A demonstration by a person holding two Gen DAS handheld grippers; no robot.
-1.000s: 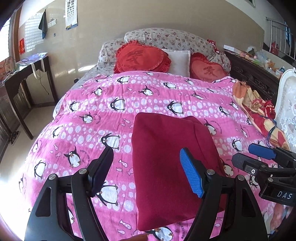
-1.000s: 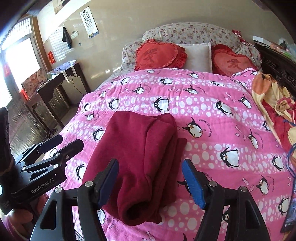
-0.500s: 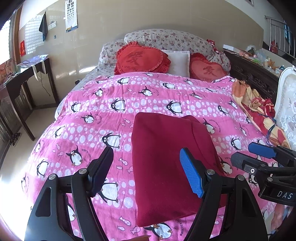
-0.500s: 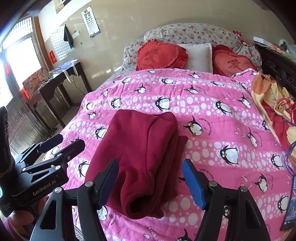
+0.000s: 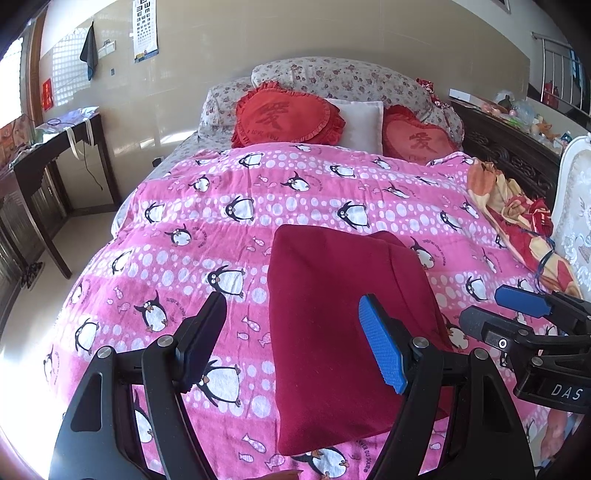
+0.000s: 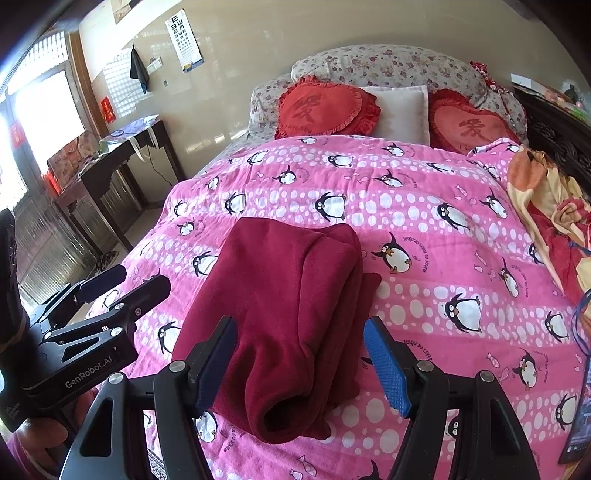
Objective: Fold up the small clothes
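Left hand-held gripper [image 5: 293, 343]: jaws spread wide, nothing between them, held above the near part of the bed; its blue pad overlaps the garment only in line of sight. Right hand-held gripper [image 6: 299, 363]: likewise wide open and holding nothing, hovering over the near end of the folded dark red garment [image 6: 288, 314]. The garment lies as a folded, roughly rectangular bundle on the pink penguin-print blanket [image 5: 221, 221], near the foot of the bed and a little right of centre; layered edges and a rolled opening face the right wrist camera. Surface: blanket covers the bed, soft, mildly rumpled, white dots and fish between the penguins. To the right, a crumpled orange-and-red cloth [image 5: 517, 221] lies along the blanket's edge. Farther back, at the head of the bed: two red heart-shaped cushions [image 5: 288, 116] with a white pillow [image 5: 360, 122] between them, floral pillows [image 5: 332, 75] behind. Room: beige wall with an eye chart [image 5: 146, 29] and a dark hanging cloth [image 5: 89, 50]; a dark wooden desk [image 5: 55, 147] stands left of the bed, carrying assorted items, with bright window light behind it
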